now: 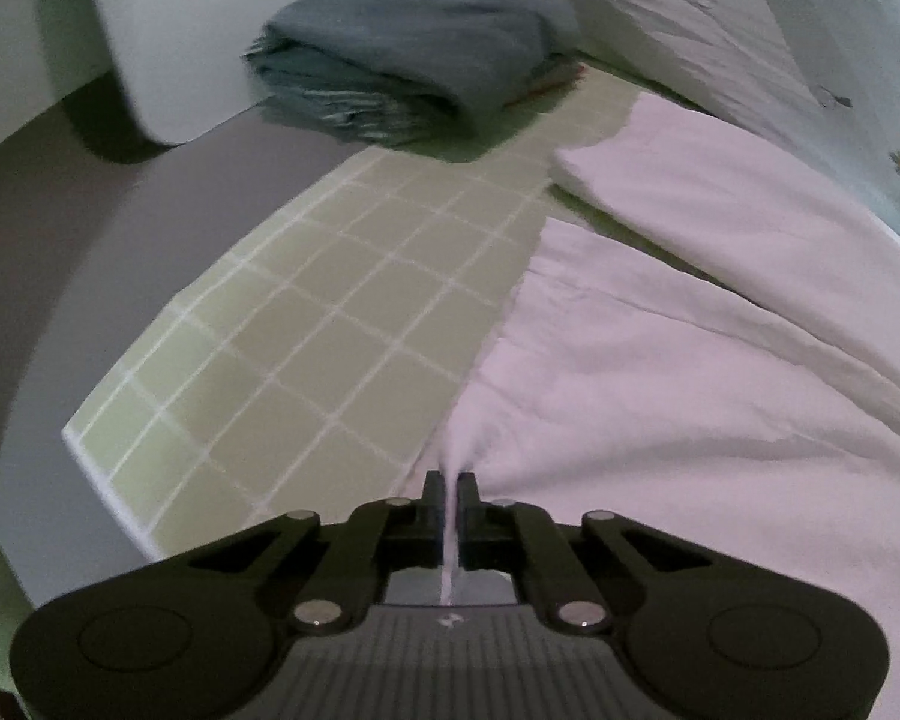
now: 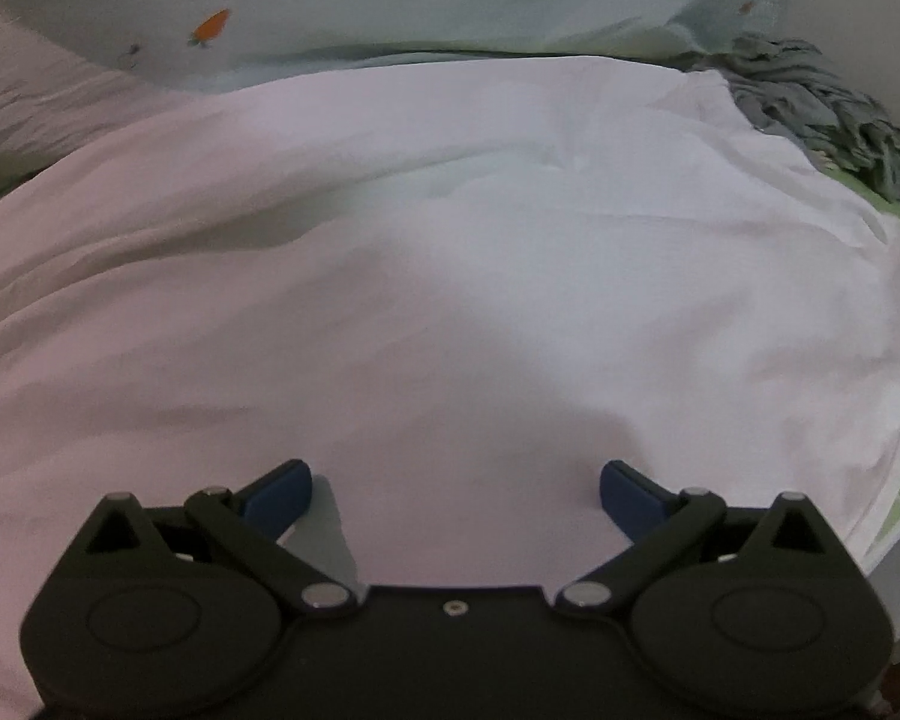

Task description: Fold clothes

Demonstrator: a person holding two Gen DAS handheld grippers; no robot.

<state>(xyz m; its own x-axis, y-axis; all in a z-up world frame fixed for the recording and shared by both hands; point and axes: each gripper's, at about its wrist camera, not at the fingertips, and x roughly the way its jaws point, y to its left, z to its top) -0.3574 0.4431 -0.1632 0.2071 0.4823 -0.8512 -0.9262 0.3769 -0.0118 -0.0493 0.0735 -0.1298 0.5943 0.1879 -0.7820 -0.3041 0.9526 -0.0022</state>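
Note:
A pale pink garment (image 1: 690, 360) lies spread over the green checked bed sheet (image 1: 306, 324). Its near edge is pinched into a thin ridge between the black fingers of my left gripper (image 1: 450, 483), which is shut on the cloth. In the right wrist view the same pink garment (image 2: 438, 252) fills most of the frame, lightly wrinkled. My right gripper (image 2: 456, 492) hovers just over it, open wide, its blue-padded fingertips (image 2: 282, 495) apart with only flat cloth between them.
A folded grey-blue pile (image 1: 414, 54) sits at the far end of the sheet, by a white wall. A crumpled grey-blue cloth (image 2: 822, 114) lies at the right. Pale bedding with a carrot print (image 2: 210, 27) runs behind the garment. The bed's left edge (image 1: 108, 480) drops off.

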